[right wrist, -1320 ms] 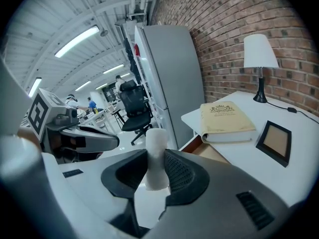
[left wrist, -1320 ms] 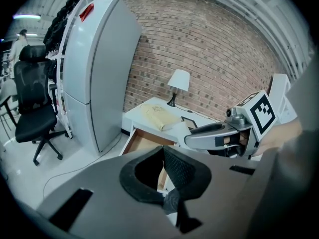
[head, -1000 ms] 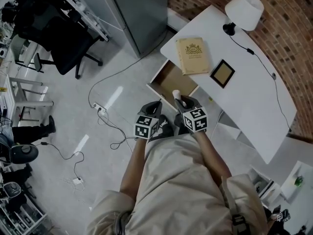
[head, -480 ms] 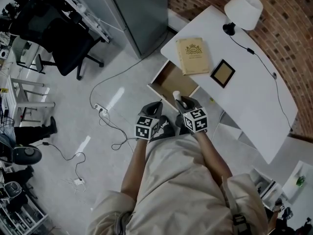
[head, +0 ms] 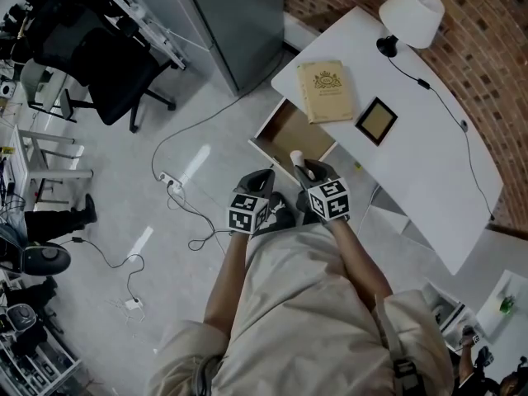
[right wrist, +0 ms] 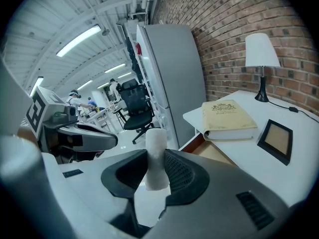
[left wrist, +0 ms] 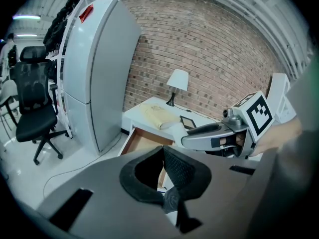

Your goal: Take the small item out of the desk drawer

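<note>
A: What is seen at the left side?

B: In the head view a black office chair [head: 115, 73] is seen on the pale floor [head: 99, 221], and next to it a tall grey cabinet [head: 239, 15]. Loose cables [head: 177, 190] are laid on the floor below the cabinet.

A: How is the left gripper found?

B: The left gripper [head: 262, 176] is held low in front of the person's body, near the front of the wooden drawer [head: 287, 134]. In the left gripper view its jaws are brought together at the tips, and nothing is held between them.

A: Where is the task's thing?

B: The small white cylinder [head: 297, 158] is clamped upright between the jaws of the right gripper [head: 307, 170], just beside the left one. In the right gripper view it is pressed from both sides by the pads [right wrist: 180, 171], and its top is raised above them. The drawer is pulled open from the white desk [head: 421, 172]. In the head view the cylinder is seen at the drawer's front corner. In the right gripper view the drawer lies to the right of it.

A: What is found further right?

B: On the desk a yellowish book [head: 324, 91] is laid just behind the drawer and a dark picture frame [head: 376, 122] is placed near it. A white lamp [head: 411, 16] is stood at the far end, by the brick wall [head: 487, 56].
</note>
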